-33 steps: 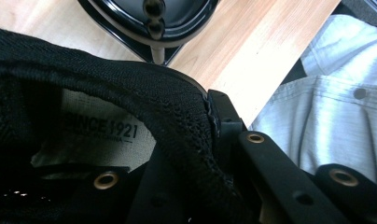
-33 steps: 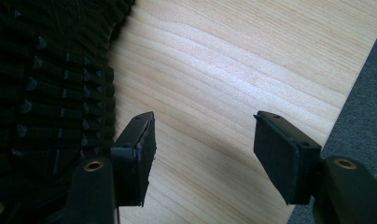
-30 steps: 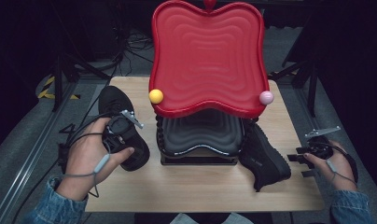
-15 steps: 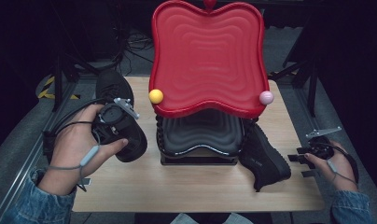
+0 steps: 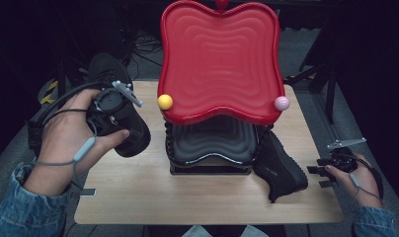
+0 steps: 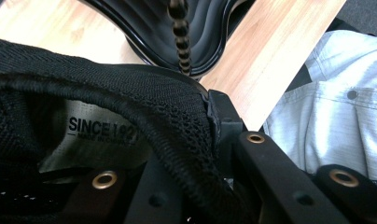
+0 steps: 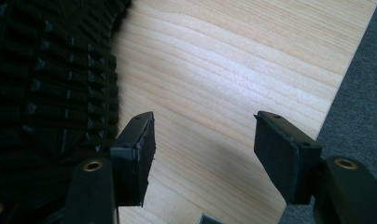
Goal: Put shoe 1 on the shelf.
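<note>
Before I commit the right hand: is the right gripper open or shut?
Open. In the right gripper view the right gripper has its jaws apart, with bare table between them and nothing held.

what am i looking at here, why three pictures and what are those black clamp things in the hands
A person sits at a wooden table holding a two-jaw tool in each hand. The big picture is from a camera above; the other two come from small cameras riding on each tool, looking along its black jaws. The left tool is shut on the mesh collar of a black shoe, held off the table. The right tool is open over bare wood, beside the ridged sole of a second black shoe lying on its side. In the middle stands a rack with a red wavy tray above a black tray.
</note>
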`<state>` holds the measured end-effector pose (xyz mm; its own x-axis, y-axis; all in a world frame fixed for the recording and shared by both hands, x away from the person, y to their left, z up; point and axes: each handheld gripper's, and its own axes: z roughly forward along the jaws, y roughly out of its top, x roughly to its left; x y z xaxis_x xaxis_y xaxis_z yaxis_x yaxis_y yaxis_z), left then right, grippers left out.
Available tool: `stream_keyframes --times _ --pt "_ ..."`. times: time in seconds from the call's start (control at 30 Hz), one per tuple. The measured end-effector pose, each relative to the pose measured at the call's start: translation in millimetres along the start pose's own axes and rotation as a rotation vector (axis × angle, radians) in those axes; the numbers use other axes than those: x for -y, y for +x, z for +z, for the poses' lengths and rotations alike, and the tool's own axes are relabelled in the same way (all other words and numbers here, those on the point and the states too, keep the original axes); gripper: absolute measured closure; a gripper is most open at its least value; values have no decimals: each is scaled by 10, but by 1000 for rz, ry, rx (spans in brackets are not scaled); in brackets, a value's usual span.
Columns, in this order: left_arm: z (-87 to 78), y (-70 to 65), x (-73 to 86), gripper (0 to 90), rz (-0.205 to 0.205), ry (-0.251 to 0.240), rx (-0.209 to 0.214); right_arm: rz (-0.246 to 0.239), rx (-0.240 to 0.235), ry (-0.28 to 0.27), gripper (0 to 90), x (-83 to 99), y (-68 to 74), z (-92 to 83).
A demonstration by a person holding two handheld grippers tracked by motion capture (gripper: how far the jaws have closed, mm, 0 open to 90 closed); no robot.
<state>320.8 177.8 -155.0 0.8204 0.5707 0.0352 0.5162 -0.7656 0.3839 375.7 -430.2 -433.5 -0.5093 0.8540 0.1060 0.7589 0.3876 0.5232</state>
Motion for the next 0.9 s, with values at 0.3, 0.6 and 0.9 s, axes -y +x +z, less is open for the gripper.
stream_keyframes --times 0.3,0.6,0.9 --pt "-255 -27 -152 856 25 -23 -8 20 5 -9 391 76 -27 -50" --pt "-479 -124 -275 856 68 -17 -57 13 -5 -13 391 63 -27 -44" --pt "-689 -226 -390 856 94 -29 -79 5 -12 -15 391 24 -6 -28"
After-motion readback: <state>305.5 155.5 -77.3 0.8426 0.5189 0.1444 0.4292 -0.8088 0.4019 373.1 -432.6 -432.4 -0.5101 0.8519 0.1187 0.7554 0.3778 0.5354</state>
